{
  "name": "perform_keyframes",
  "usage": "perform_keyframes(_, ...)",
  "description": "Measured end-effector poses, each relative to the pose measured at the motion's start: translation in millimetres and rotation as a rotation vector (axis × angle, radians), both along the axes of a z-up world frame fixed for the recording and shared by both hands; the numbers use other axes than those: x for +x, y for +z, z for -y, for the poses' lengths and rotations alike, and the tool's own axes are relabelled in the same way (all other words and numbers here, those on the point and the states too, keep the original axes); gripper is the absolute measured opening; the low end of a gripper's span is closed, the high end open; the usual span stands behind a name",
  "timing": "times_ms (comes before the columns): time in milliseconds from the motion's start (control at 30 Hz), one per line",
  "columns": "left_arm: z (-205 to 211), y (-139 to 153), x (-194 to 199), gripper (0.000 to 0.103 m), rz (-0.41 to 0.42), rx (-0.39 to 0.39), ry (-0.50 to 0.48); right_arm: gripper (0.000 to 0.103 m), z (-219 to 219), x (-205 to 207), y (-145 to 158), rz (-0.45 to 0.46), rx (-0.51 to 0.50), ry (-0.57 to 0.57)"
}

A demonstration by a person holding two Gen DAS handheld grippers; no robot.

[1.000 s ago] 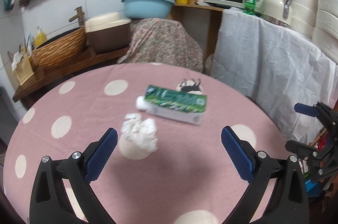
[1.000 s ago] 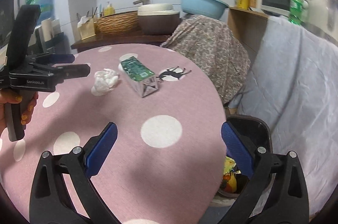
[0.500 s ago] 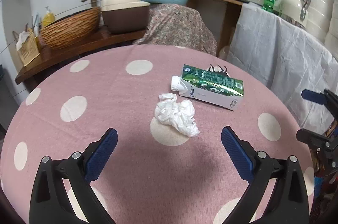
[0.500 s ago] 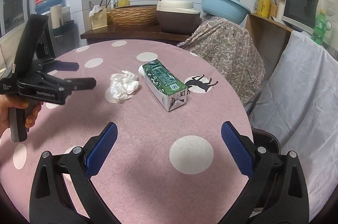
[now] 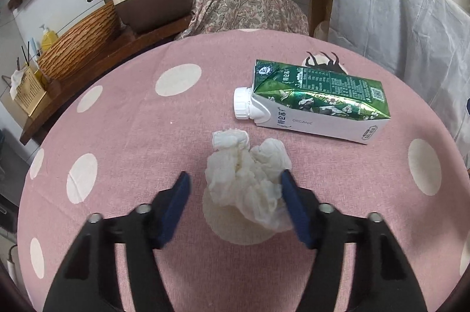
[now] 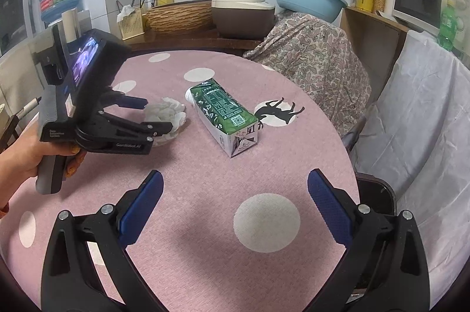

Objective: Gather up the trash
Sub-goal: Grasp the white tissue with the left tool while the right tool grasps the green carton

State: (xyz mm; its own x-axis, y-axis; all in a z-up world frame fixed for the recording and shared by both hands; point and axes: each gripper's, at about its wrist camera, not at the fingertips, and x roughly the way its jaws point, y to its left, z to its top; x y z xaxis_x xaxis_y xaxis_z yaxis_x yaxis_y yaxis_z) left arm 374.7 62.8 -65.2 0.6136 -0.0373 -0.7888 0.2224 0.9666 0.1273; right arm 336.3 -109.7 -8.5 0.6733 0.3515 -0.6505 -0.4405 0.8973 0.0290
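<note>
The tablecloth (image 5: pixel 132 135) is dusty pink with white polka dots. The crumpled tissue (image 5: pixel 246 179) is white, the carton (image 5: pixel 320 97) green-patterned over white, apparently foil-shiny. Both grippers' pads (image 6: pixel 141 206) are blue on black frames.

Between our left hand-held gripper (image 5: pixel 235 179) fingers sits the crumpled tissue (image 5: pixel 246 179), touching the right pad with a gap at the left one. Just ahead and to the right, the carton (image 5: pixel 317 103) lies on its side, blocking that way. Ahead of our right hand-held gripper (image 6: pixel 235 179) the counter (image 6: pixel 205 223) is bare up to the carton; the left hand-held gripper crowds its left.
</note>
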Motion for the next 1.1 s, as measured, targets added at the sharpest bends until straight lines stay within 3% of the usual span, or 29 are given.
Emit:
perform_keyframes(33,0,0,0,0.042,-0.006,-0.017,-0.003,0.097,-1,2,-1,-0.006,0.000,0.005)
perform_keyframes(133,-1,2,-6,0.031,0.000,-0.024,-0.002,0.097,-5,8,-4,-0.019,-0.004,0.015)
perform_keyframes(233,0,7,-16,0.029,0.031,-0.005,-0.006,0.097,-10,16,-7,-0.038,-0.006,0.030)
perform_keyframes(533,-24,32,-54,0.029,0.079,-0.096,-0.001,0.097,-37,51,-14,-0.063,-0.081,0.097)
perform_keyframes(900,-42,48,-83,0.029,0.110,-0.138,0.014,0.097,-85,113,-25,-0.079,-0.293,0.178)
perform_keyframes(967,-43,46,-85,0.029,0.106,-0.139,0.014,0.095,-91,120,-27,-0.084,-0.328,0.195)
perform_keyframes(1100,-49,46,-89,0.029,0.108,-0.160,0.032,0.081,-102,128,-34,-0.114,-0.371,0.254)
